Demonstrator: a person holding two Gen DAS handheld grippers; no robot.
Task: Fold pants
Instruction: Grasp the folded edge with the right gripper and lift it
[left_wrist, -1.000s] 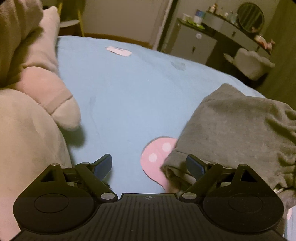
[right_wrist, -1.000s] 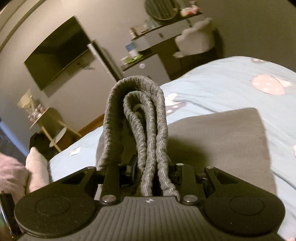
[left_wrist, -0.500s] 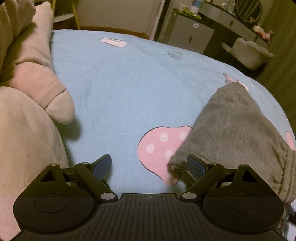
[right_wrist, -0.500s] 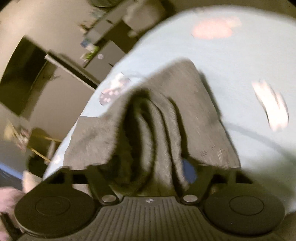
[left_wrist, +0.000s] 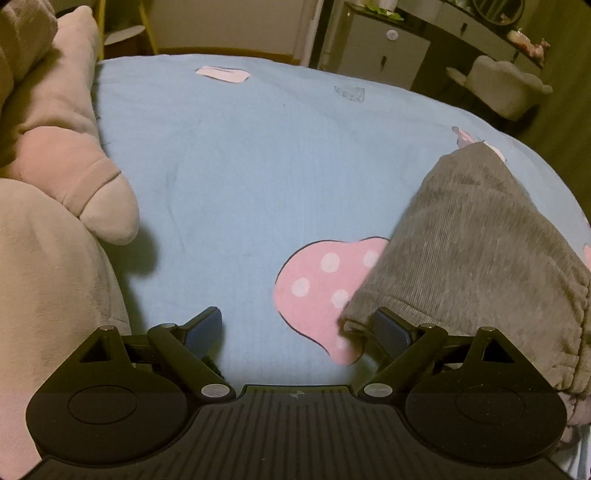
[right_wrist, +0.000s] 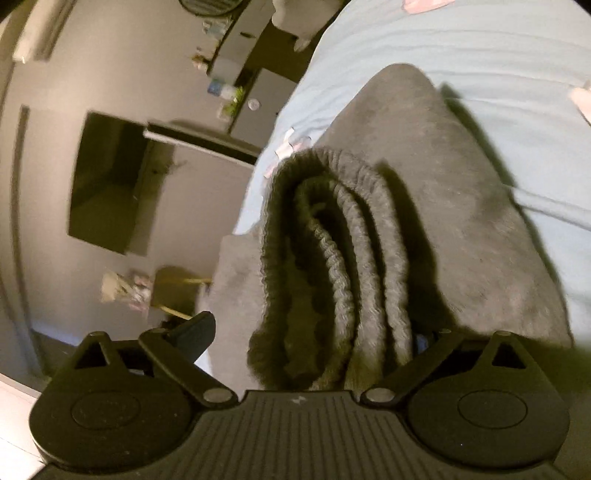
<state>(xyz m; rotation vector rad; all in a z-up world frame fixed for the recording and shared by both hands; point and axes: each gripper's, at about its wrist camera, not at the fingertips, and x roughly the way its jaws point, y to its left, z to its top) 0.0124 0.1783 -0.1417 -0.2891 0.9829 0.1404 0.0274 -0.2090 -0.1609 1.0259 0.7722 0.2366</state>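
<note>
Folded grey ribbed-knit pants (left_wrist: 469, 251) lie on a light blue bedsheet (left_wrist: 240, 177) printed with a pink polka-dot heart (left_wrist: 325, 288), their corner touching the right finger of the black left gripper (left_wrist: 299, 328), whose jaws stand wide apart and hold nothing. In the right wrist view, the black right gripper (right_wrist: 314, 332) has just been opening: its jaws now stand wide, with the pants' bunched elastic waistband (right_wrist: 332, 251) between them, unclamped. A pale pink plush pillow (left_wrist: 74, 147) rests at the left.
</note>
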